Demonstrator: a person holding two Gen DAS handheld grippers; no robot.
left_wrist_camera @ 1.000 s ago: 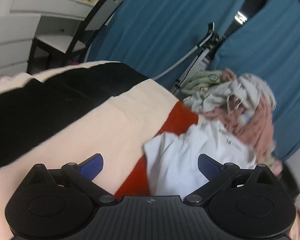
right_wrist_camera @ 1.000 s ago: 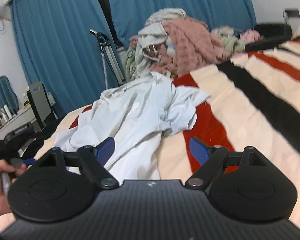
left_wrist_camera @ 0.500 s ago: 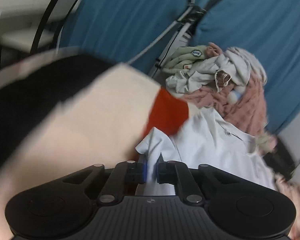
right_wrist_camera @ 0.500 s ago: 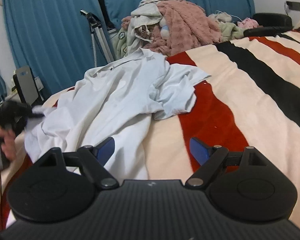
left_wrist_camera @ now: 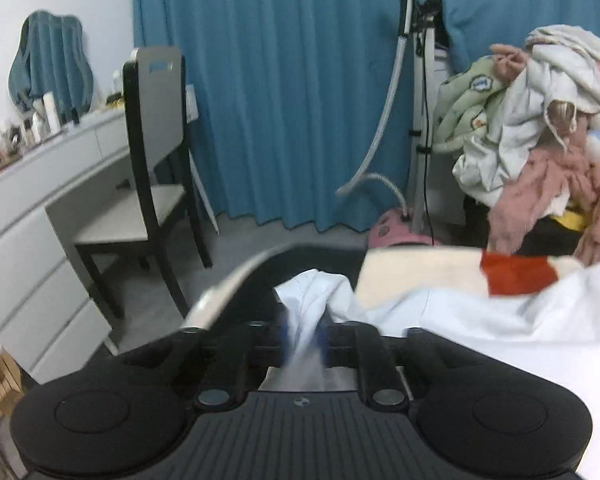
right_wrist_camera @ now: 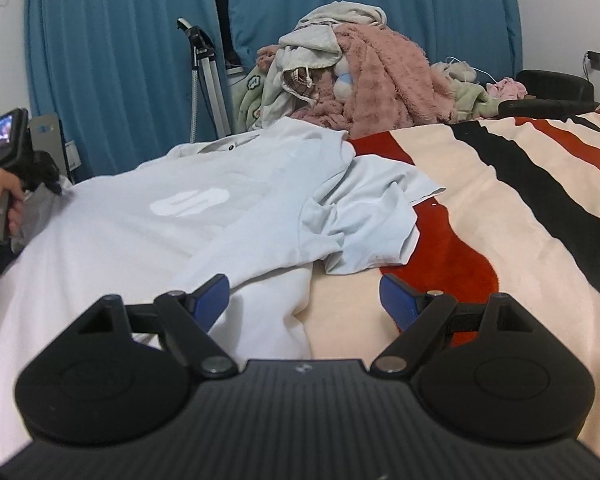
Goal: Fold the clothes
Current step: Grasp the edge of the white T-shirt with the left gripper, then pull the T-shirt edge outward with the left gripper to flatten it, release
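The left gripper (left_wrist_camera: pixel 303 334) has its jaws clamped on a bunched edge of the white T-shirt (right_wrist_camera: pixel 188 216) — the shirt lies spread on the striped bed (right_wrist_camera: pixel 500 200); the right gripper (right_wrist_camera: pixel 304 294) hovers over its hem, jaws wide

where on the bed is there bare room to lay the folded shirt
Bare blanket lies to the right of the white t-shirt, running across the black and red stripes. The far end is crowded by the clothes pile; the t-shirt, pinched in the left gripper, covers the left side.
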